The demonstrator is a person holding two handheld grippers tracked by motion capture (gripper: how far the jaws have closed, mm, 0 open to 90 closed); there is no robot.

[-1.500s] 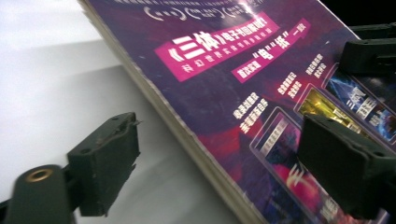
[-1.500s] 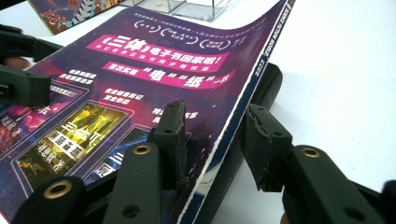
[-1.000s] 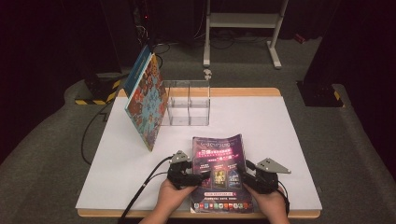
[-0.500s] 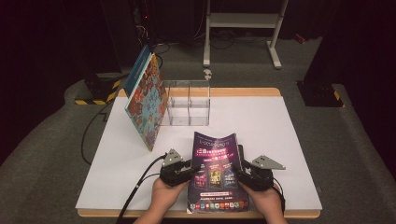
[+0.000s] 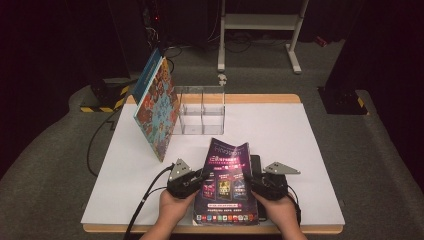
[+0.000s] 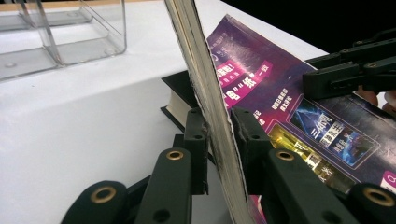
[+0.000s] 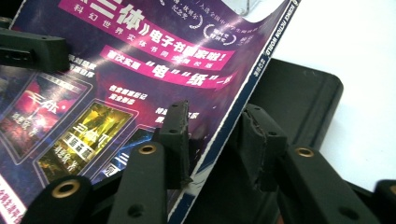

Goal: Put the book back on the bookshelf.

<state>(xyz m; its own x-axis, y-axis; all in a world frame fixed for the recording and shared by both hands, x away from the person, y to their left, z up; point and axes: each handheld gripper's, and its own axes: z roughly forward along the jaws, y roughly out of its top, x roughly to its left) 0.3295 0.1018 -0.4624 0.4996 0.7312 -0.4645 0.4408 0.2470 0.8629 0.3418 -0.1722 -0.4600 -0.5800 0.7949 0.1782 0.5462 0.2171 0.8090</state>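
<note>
High view shows us at the near edge of the white bench (image 5: 300,130), holding a purple magazine (image 5: 226,180) by both side edges, its far end curling up. Our left tongs (image 6: 218,135) have just been closing and now pinch its left edge tight. Our right tongs (image 7: 212,135) have been closing too; the right edge sits between them, one pad touching, the other just apart. A black book (image 7: 299,98) lies under the magazine.

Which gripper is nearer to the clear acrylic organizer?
Left. The left gripper clamps the magazine's left edge, below the organizer; the right gripper sits farther right.
</note>
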